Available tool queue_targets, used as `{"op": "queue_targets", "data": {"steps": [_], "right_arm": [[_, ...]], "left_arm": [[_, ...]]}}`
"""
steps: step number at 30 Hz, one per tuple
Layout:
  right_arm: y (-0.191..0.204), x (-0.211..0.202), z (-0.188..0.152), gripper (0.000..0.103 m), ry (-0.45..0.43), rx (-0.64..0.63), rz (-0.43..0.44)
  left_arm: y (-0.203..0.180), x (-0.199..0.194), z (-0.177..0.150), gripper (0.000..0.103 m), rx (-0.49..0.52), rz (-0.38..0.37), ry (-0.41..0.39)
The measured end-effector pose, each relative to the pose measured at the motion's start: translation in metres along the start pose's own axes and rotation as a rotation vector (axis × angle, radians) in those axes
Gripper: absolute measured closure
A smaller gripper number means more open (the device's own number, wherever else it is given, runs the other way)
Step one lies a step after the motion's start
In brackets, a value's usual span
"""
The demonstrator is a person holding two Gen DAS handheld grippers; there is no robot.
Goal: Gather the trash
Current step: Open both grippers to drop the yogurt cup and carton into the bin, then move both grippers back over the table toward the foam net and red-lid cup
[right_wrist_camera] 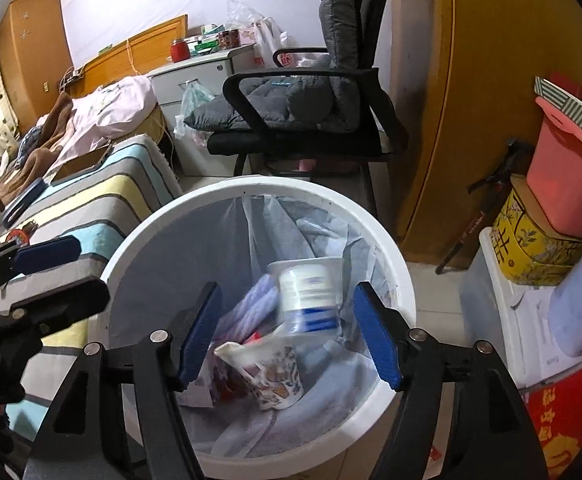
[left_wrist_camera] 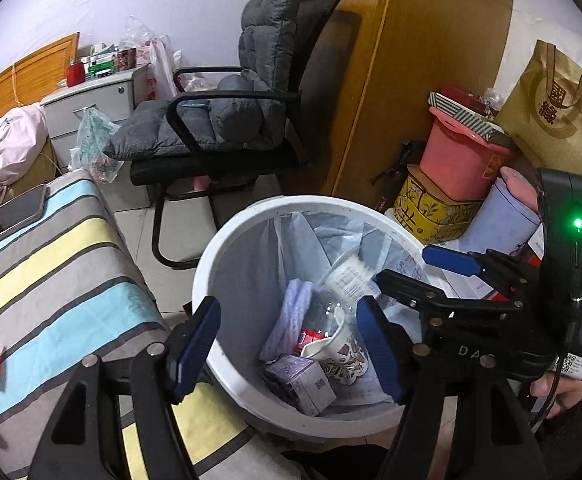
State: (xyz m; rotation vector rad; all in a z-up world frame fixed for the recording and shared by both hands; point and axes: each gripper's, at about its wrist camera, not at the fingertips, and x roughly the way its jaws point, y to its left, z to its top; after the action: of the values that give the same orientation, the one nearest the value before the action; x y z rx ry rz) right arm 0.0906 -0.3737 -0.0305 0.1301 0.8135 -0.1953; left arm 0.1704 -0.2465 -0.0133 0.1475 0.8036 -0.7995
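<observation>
Both hand-held grippers, left and right, hang over the white bin, jaws apart and empty. A blurred yoghurt tub drops in (patterned paper cup at its 6 o'clock). Table litter apparently remains.
</observation>
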Motion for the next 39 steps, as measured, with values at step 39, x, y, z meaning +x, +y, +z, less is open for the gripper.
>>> {"op": "queue_targets", "data": {"steps": [39], "right_arm": [[0.082, -0.053, 0.001, 0.034, -0.205, -0.053, 0.114]], "left_arm": [[0.07, -0.129, -0.048, 0.028, -0.152, 0.256, -0.182]]}}
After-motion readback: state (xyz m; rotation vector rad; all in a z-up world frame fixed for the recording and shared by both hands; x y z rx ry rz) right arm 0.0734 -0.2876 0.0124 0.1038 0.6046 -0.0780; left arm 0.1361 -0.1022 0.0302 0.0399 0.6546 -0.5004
